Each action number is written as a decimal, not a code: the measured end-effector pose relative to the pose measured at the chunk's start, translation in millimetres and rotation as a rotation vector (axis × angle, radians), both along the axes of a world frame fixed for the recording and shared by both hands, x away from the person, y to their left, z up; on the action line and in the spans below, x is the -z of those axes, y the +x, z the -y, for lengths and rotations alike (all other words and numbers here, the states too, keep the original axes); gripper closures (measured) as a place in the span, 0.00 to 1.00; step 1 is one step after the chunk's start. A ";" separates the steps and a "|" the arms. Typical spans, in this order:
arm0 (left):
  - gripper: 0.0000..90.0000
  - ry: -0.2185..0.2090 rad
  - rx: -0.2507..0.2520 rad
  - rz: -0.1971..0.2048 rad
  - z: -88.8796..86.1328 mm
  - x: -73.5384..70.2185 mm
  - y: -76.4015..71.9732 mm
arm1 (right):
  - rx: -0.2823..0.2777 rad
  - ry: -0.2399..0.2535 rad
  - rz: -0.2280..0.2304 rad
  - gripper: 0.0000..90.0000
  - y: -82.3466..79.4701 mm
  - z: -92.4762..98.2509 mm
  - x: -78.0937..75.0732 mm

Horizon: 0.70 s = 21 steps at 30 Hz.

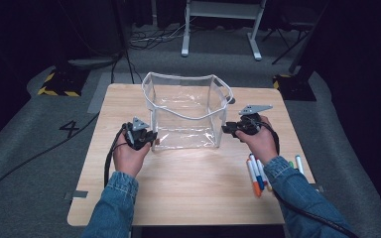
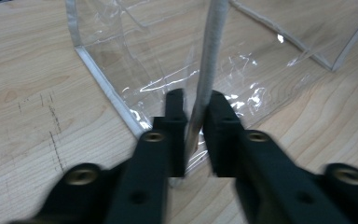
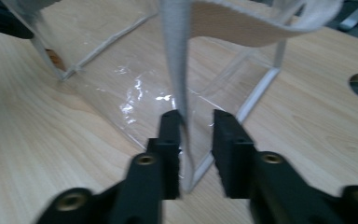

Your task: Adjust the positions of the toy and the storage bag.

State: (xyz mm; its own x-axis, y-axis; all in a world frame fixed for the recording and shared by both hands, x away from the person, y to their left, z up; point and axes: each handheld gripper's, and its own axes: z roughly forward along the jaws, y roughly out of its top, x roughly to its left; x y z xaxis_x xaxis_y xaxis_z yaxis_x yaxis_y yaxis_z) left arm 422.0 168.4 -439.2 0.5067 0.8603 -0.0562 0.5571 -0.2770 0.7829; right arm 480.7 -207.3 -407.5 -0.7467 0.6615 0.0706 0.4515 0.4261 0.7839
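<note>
Clear plastic bag [image 1: 186,111] upright on wooden table [image 1: 188,183], mouth upward, long axis left-right, left gripper [image 1: 146,140] clamped on near-left edge seam, right gripper [image 1: 228,129] narrowed around near-right seam, pads not pressing both sides.

We see the wooden surface [image 1: 188,183] brightly lit from above while the room around it falls into near darkness. White glare streaks the clear plastic bag [image 1: 186,116]. In both gripper views the black claw arms at the bottom edge are blurred, and the wood grain beyond looks soft.
</note>
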 end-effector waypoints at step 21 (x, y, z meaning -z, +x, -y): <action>0.97 0.025 0.287 -0.022 31.0 -4.6 -128.0 | -0.107 -0.062 -0.006 0.98 -113.7 43.5 -13.2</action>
State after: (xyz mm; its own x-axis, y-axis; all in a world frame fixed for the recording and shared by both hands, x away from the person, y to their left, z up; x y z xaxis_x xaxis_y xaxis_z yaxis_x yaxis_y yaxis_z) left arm 294.0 137.4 -434.6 0.7287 0.6830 -0.0502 0.4698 -0.4452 0.7623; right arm 367.0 -250.9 -394.3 -0.8131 0.5810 0.0366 0.4055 0.5200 0.7518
